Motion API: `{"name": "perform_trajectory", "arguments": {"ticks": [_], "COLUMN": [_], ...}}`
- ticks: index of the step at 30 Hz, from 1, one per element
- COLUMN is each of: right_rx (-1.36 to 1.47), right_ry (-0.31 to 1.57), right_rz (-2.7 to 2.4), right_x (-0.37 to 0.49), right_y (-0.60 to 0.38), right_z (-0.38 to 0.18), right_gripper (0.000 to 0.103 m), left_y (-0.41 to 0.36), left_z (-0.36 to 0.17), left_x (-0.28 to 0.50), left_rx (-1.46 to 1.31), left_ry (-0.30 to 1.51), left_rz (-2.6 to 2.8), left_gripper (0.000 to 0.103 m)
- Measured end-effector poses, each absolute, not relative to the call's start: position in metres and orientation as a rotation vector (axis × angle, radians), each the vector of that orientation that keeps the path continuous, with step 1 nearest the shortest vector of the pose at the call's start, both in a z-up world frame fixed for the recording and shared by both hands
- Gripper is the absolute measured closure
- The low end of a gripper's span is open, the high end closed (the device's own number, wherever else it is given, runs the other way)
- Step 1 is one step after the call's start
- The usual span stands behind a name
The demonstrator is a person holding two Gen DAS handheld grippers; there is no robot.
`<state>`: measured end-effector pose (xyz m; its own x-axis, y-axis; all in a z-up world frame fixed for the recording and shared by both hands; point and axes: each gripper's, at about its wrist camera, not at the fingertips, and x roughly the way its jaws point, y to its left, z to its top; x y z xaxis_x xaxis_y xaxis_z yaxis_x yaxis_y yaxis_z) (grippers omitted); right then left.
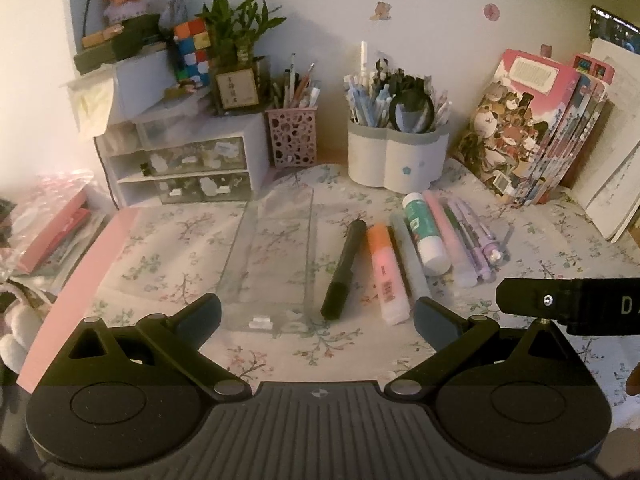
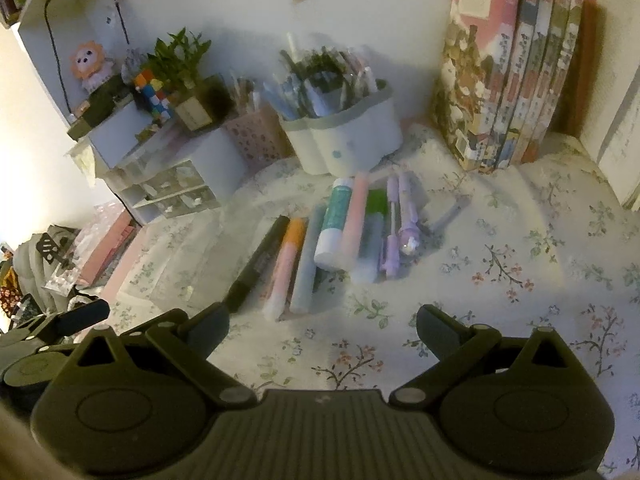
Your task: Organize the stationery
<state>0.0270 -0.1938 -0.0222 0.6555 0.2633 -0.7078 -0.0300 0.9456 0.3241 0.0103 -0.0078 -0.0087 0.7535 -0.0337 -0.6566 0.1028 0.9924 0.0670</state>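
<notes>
A loose row of stationery lies on the floral cloth of the table (image 1: 168,240), in front of the white flower-shaped pen holder (image 1: 396,160). Furthest left is a black marker (image 1: 344,270), slim and matte, its long axis running from near the camera away toward the wall and leaning slightly right at the far end. Just beside it lies an orange-capped highlighter (image 1: 387,276) with a pale pink body, cap end pointing away, then a pale blue-grey pen (image 1: 412,264) on much the same line. Next comes a glue stick (image 1: 424,236), teal label and white cap, its cap end nearer the camera, then a pink highlighter (image 1: 444,232) and a bundle of purple pens (image 1: 480,244); all of them fan out roughly parallel. A clear plastic case (image 1: 272,264) lies flat left of the marker, its long side also running away from the camera. The left tongs (image 1: 316,320) hover spread wide above the case's near end, holding nothing. The right tongs (image 2: 322,328) are likewise spread and empty, over bare cloth just short of the row's near ends.
</notes>
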Motion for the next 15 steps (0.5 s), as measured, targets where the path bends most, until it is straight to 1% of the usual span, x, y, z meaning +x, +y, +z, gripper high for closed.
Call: {"name": "perform_trajectory", "arguments": {"ticks": [7,15], "right_rx": [0.308,0.304], "right_ry": [0.857,0.869], "right_rz": [0.166,0.178], "right_x": [0.034,0.047], "right_y": [-0.194,-0.191], "right_z": [-0.028,-0.036], "right_gripper": [0.017,0.018], "left_y": [-0.006,0.002], "left_z": [-0.022,-0.058], "left_x": [0.021,0.042], "left_rx": [0.123,0.130], "left_ry": [0.728,0.744], "left_rz": [-0.054,-0.038], "left_gripper": [0.005,0.005]}}
